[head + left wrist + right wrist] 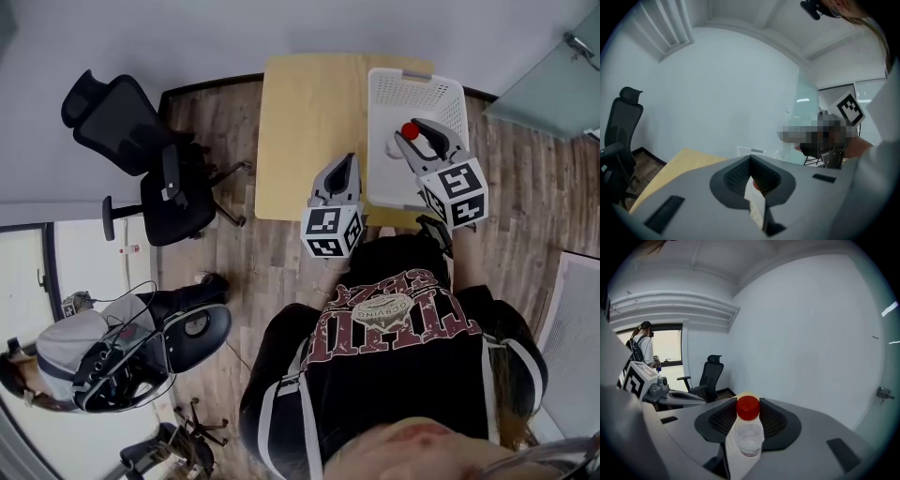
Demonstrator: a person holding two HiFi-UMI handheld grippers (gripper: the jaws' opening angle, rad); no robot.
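Floor: wood planks, lying under everything in the head view.
Table: pale wood top, standing ahead of the person, against the wall.
Chair: black office chair, sitting left of the table, well apart from both grippers.
Basket: white slatted tub, resting on the table's right part and reaching past its far edge.
Left gripper: hovering over the table's near edge, just left of the basket. In the left gripper view its jaws are pressing together and gripping nothing, with a thin white strip showing at the seam; what that strip is cannot be told.
Right gripper: hanging over the basket's near half. In the right gripper view its jaws are pinching the bottle by its upper part.
Bottle: small, clear, red-capped, standing upright between the right jaws, above the basket and not touching it.
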